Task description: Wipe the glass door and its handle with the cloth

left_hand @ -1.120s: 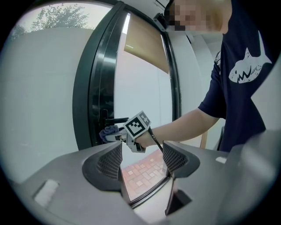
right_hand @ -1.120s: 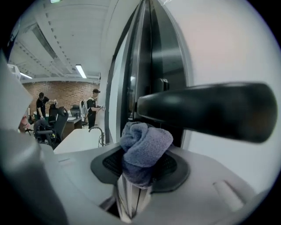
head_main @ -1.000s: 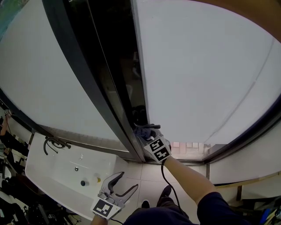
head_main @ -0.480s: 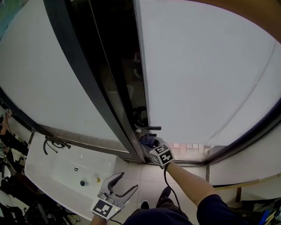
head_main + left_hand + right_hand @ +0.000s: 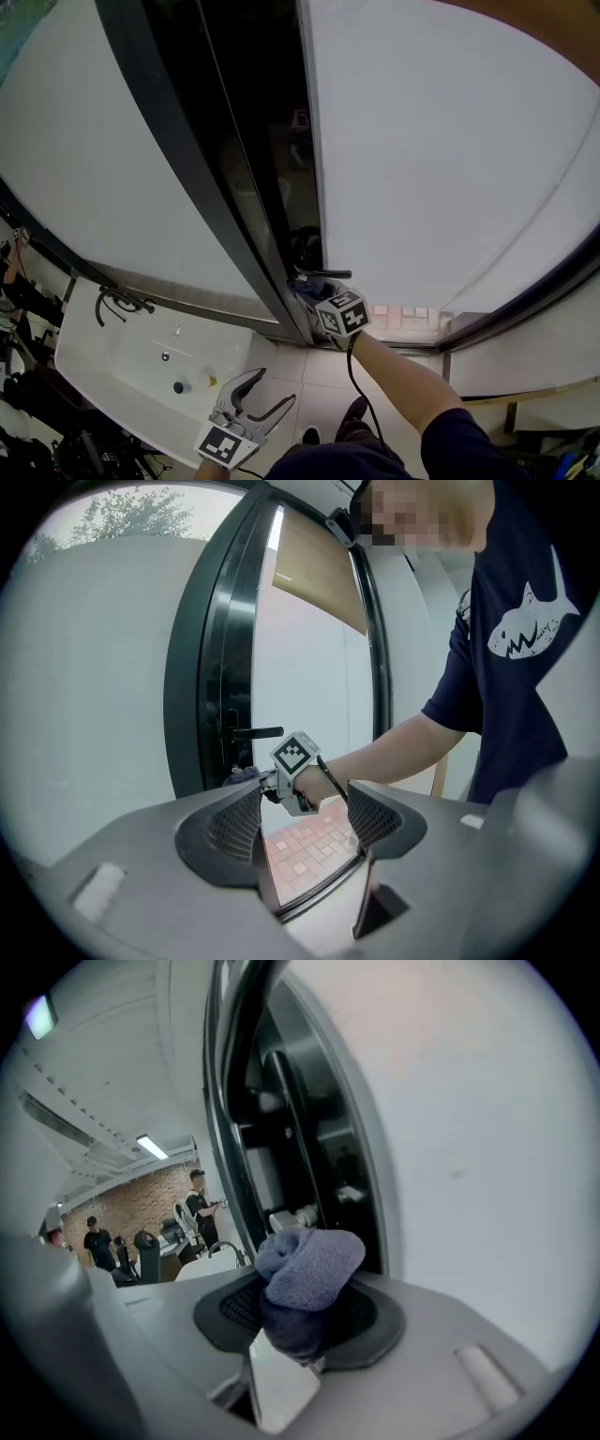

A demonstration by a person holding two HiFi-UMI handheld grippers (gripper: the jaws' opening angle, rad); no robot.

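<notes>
The frosted glass door (image 5: 450, 159) stands ajar in its black frame (image 5: 178, 159). Its black lever handle (image 5: 330, 275) sticks out from the door's dark edge. My right gripper (image 5: 309, 291) is just below that handle, shut on a bunched blue-grey cloth (image 5: 314, 284). In the right gripper view the cloth (image 5: 309, 1265) bulges out between the jaws, close to the dark door edge (image 5: 281, 1138). My left gripper (image 5: 255, 396) hangs low over the floor, open and holding nothing. The left gripper view shows the handle (image 5: 255, 733) and the cloth (image 5: 242, 774) beyond its open jaws.
A white basin (image 5: 122, 375) with a dark tap (image 5: 117, 305) stands at the lower left. Pale floor tiles (image 5: 309, 375) lie under my arm. Several people and chairs (image 5: 141, 1232) show far off in the right gripper view.
The door's edge and handle have shifted to the right, widening the dark gap. My right gripper moved right with them, keeping the cloth under the handle. The left gripper has not moved.
</notes>
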